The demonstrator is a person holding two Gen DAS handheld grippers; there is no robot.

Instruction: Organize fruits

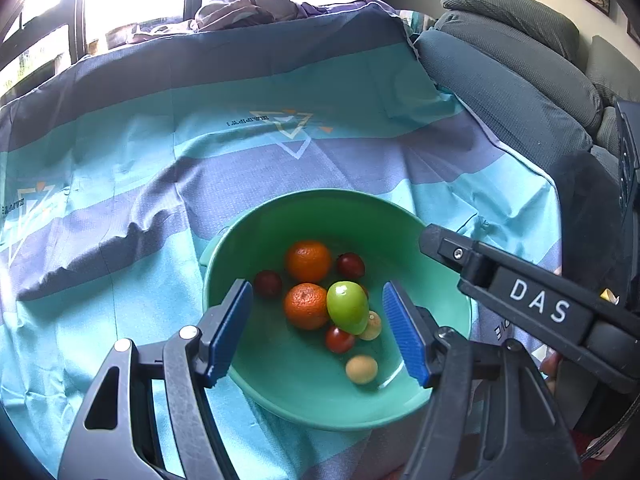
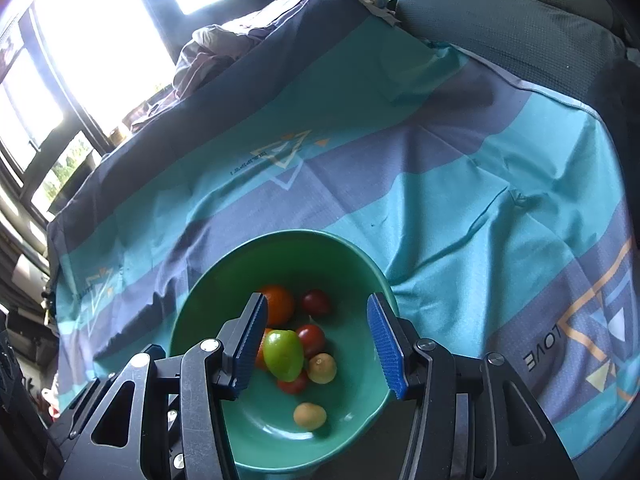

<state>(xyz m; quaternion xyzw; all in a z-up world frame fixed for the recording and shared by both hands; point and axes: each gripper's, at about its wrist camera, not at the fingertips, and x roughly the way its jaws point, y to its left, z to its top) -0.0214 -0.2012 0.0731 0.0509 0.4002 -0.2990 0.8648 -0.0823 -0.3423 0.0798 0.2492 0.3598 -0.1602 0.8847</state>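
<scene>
1. The left gripper (image 1: 318, 332) tilts down over the green bowl (image 1: 280, 216), wide open and empty.
2. The right gripper (image 2: 316, 344) tilts down there too, open and empty.
3. The fruits (image 1: 347, 307) lie inside the bowl.

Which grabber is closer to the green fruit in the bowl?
Hard to call; maybe right. The right gripper frames the green fruit beside its left pad, jaws open. The left gripper also hovers over the bowl, fruit between its open jaws.
</scene>
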